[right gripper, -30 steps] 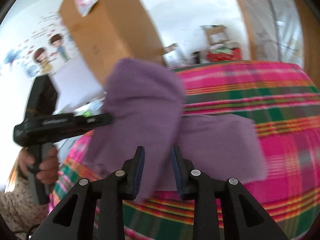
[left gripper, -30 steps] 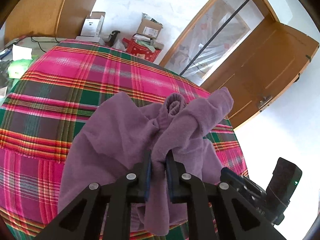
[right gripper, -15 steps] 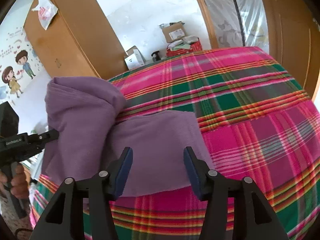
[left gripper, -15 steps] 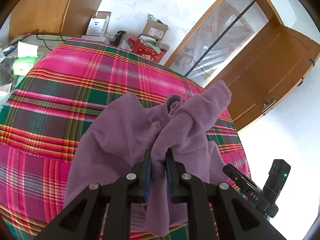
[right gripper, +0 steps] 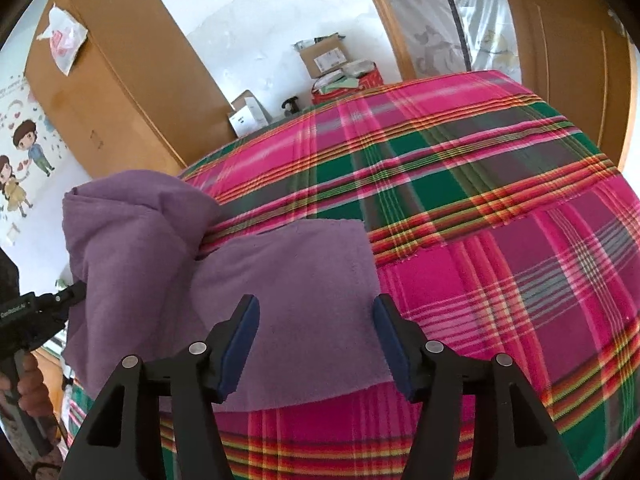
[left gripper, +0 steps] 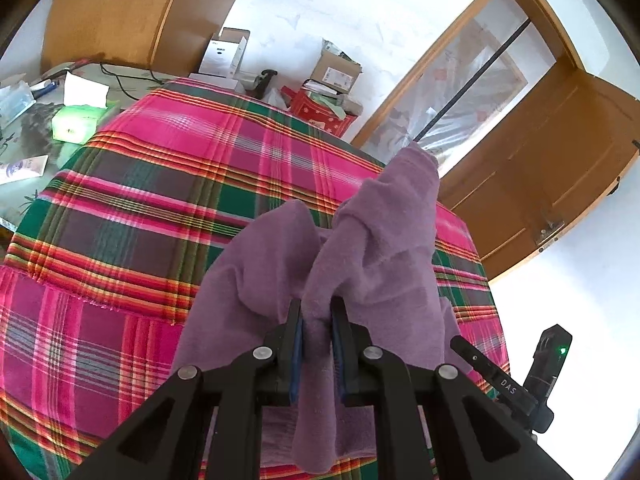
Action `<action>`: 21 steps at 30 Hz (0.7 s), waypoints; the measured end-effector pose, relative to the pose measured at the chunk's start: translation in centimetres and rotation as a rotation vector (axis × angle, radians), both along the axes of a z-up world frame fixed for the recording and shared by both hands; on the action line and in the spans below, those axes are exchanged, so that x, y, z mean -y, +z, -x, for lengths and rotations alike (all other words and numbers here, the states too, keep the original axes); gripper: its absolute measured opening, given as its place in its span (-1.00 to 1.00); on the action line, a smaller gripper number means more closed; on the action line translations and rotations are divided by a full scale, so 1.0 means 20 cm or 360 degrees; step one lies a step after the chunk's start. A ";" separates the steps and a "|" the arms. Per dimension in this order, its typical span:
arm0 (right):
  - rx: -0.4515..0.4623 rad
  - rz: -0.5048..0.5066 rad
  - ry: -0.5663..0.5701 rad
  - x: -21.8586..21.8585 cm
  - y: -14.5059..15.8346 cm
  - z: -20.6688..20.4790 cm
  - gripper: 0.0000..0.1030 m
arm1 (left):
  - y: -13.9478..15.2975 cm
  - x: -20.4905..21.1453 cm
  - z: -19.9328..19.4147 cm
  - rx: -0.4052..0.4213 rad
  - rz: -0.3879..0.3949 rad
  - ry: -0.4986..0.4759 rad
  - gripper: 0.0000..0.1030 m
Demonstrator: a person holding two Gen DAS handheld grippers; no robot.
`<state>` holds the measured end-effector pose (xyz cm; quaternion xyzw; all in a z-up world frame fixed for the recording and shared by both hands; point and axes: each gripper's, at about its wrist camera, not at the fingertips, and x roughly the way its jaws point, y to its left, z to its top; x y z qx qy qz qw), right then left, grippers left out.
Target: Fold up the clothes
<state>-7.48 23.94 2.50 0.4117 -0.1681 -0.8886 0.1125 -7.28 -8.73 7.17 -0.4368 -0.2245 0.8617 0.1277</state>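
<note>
Purple cloth [left gripper: 372, 256] lying partly on the plaid bedcover [left gripper: 160, 184], its flat portion spread near the front edge [right gripper: 296, 300], one bunched fold raised above it. Left gripper [left gripper: 316, 344] clamped on that raised fold, jaws narrow with cloth between them. Right gripper [right gripper: 316, 344] above the flat portion, jaws wide apart, gripping nothing. Wardrobe [right gripper: 108, 88] and boxes [right gripper: 324, 58] behind the bed

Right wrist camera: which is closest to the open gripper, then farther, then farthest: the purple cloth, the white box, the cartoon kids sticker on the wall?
From the right gripper:
1. Purple cloth, straight ahead under the open fingers, lying on the plaid bedspread.
2. White box, past the bed's far edge, beside the wooden wardrobe.
3. Cartoon kids sticker, far left on the wall; it looks farthest, though the fisheye makes that uncertain.
</note>
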 end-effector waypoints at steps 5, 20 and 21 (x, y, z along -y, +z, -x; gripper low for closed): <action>-0.0010 0.0009 0.0021 0.03 -0.01 0.03 0.23 | 0.00 -0.02 0.00 0.0001 0.0013 -0.0019 -0.74; -0.0155 -0.0007 0.0044 0.03 0.10 -0.06 -0.74 | 0.07 -0.07 -0.02 -0.0029 0.0027 -0.0018 -0.75; -0.0180 0.0016 0.0037 0.01 0.12 -0.08 -0.74 | 0.07 -0.07 -0.02 -0.0031 0.0028 -0.0018 -0.75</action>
